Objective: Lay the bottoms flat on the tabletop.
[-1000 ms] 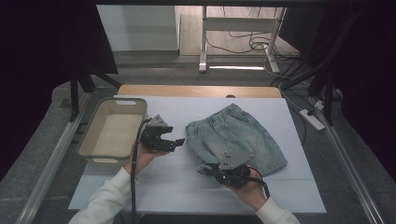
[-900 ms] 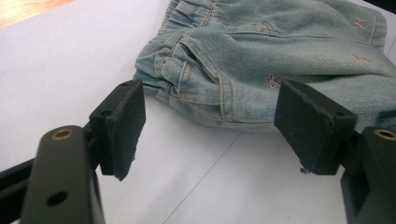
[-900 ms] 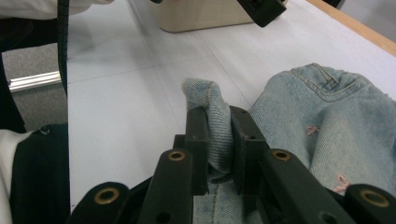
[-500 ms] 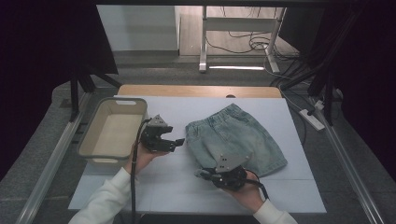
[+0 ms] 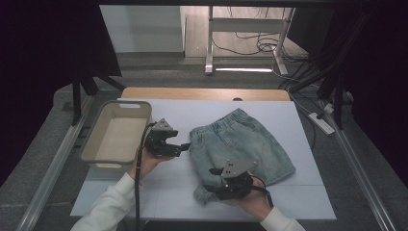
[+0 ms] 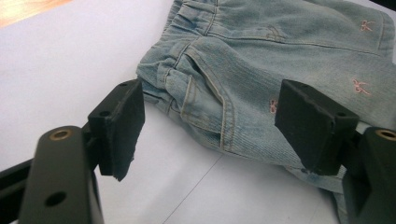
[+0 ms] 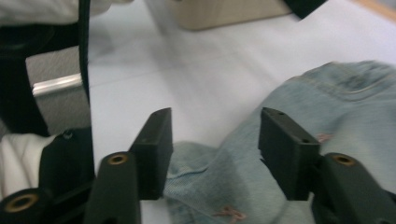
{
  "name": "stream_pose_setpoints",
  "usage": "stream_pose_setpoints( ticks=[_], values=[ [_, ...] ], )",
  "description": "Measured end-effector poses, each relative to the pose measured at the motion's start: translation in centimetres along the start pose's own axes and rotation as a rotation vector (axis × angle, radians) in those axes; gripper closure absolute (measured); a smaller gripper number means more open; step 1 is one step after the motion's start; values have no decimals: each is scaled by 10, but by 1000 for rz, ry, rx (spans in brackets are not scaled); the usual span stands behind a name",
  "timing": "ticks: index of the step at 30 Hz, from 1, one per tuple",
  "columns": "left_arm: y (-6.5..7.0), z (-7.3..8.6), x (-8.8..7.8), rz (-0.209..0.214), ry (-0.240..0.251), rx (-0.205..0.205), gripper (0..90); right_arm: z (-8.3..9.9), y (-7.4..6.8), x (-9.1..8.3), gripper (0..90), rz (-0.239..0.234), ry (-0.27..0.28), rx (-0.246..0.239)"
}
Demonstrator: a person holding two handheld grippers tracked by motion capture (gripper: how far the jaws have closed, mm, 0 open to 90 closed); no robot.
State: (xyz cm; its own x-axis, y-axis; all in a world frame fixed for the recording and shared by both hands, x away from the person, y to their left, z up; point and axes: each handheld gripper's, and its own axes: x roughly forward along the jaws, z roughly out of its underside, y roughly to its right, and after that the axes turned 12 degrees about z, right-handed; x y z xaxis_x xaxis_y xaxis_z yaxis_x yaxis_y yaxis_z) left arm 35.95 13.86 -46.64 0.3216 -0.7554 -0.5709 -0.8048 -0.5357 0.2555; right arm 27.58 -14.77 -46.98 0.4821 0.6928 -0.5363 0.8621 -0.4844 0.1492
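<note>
Just opened, right gripper (image 5: pixel 211 188) fingers straddle crumpled, seemingly unpinched denim shorts (image 5: pixel 245 144) hem; left gripper (image 5: pixel 183 146) fingers spread.

White table (image 5: pixel 298 130) bears denim shorts (image 5: pixel 245 144) and beige bin (image 5: pixel 98 151).

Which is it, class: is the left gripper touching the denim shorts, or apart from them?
Apart. The left gripper view shows the left gripper open, white table between its pads and the denim shorts.
</note>
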Motion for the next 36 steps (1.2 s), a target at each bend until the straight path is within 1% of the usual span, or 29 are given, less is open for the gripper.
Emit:
stream_pose_setpoints(
  ticks=[2,4,5,7,10,11,13,15,19,21,26,30,34,36],
  values=[
    [0,0,0,1,-1,-2,252,0,8,-6,394,48,1,13],
    [0,0,0,1,-2,1,251,3,18,-9,378,92,-27,24],
    [0,0,1,1,-3,1,251,7,24,-11,377,114,-43,35],
    [0,0,1,2,-3,2,251,16,34,-14,370,142,-69,60],
    [0,0,1,1,-2,1,250,31,46,-17,350,191,-124,77],
    [0,0,1,2,-1,1,250,35,48,-18,350,194,-131,93],
    [1,0,0,1,-1,2,250,42,51,-20,339,208,-148,99],
    [1,0,0,2,-1,1,250,47,51,-22,329,201,-157,107],
    [2,1,-2,3,1,-3,250,52,45,-24,312,195,-173,98],
    [4,2,-4,5,8,-10,249,55,43,-23,302,195,-195,92],
    [12,7,-14,9,12,-6,248,66,46,-17,293,204,-250,92],
    [17,14,-18,11,8,-6,246,68,45,-11,280,217,-280,68],
    [23,21,-20,15,-10,8,245,70,44,-4,290,236,-313,15],
    [25,25,-20,-5,-18,12,243,70,45,-3,305,228,-312,20]
  ],
)
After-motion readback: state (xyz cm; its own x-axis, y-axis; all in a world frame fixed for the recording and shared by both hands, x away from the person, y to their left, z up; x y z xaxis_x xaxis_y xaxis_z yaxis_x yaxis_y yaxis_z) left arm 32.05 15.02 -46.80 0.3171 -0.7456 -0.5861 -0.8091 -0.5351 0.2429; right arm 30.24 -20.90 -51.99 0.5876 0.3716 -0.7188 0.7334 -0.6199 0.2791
